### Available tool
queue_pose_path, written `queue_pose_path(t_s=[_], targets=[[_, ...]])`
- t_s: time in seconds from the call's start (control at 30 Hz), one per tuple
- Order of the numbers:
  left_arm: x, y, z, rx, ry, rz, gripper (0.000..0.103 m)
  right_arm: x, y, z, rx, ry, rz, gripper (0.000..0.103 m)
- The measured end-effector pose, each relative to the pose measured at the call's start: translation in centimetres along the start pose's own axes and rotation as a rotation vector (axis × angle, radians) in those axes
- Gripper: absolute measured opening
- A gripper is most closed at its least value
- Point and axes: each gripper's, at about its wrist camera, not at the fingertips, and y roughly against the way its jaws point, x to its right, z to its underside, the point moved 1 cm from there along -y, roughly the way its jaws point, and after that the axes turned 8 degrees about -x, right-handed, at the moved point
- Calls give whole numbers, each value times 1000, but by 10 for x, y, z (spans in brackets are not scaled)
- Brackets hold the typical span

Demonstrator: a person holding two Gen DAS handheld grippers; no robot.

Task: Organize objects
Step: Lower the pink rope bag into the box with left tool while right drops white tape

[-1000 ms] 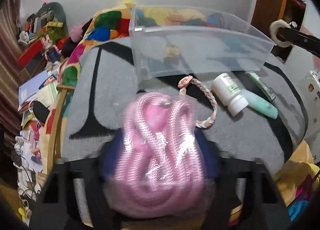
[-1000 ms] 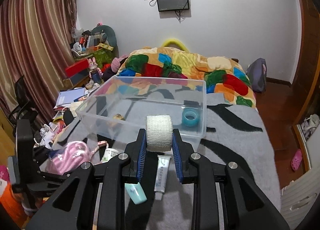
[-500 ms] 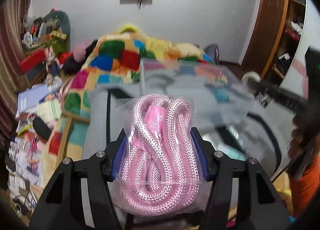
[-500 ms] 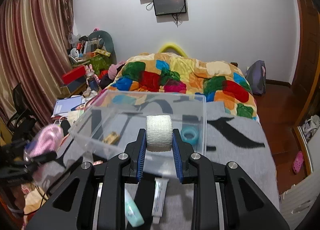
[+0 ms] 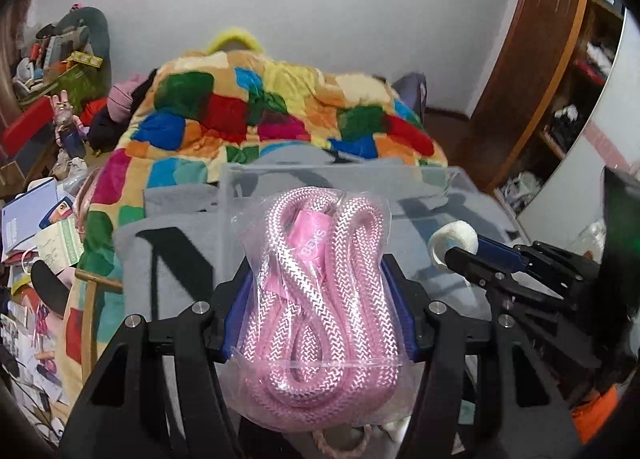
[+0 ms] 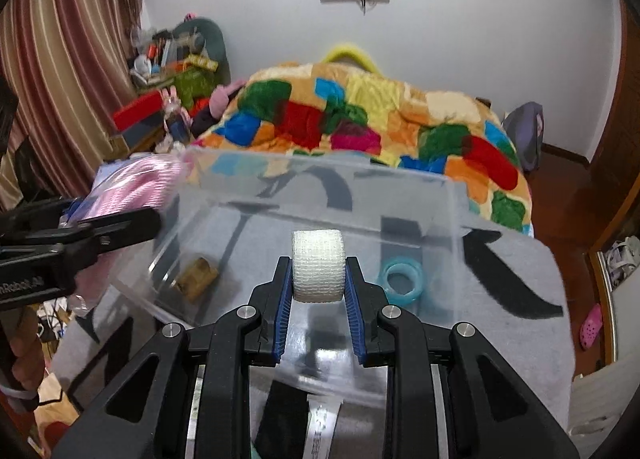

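On the grey blanket (image 6: 516,271) that covers the near end of the bed stands a clear plastic bin (image 6: 404,187), open at the top, with a blue tape ring (image 6: 402,279) and a small brown object (image 6: 198,273) already lying on its floor.

Both grippers are loaded and held up at the bin's near side. The right gripper (image 6: 318,279) has its jaws clamped on a white bandage roll (image 6: 318,271). The roll's axis runs straight across from one blue pad to the other, and its curved face points forward and up. It hangs just over the bin's near wall, so the open inside lies directly ahead and below.

The left gripper (image 5: 320,295) has its jaws clamped on a clear bag of coiled pink rope (image 5: 324,299). The bag stands upright between the pads, long axis vertical, its top rising well above the fingertips and its bottom bulging below them. From this gripper the bin lies ahead and a little to the right; in the right wrist view the bag sits beside the bin's left corner, outside the wall.

My judgement is that the right gripper is nearer to a drop: it only needs to ease forward and part its jaws, while the left must first swing right over the rim.
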Motion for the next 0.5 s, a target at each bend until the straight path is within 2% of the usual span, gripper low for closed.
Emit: queue_pose_path(t_s=[0.13, 0.23, 0.33, 0.5], targets=[[10, -21, -5, -43, -35, -30, 59, -4, -16, -1, -48, 17, 4, 23], [13, -28, -6, -62, -46, -13, 49, -7, -21, 1, -65, 33, 12, 23], [16, -26, -5, -58, -58, -9, 49, -12, -19, 4, -69, 51, 20, 23], [18, -5, -2, -14, -81, -22, 49, -17, 2, 12, -17, 82, 51, 42]])
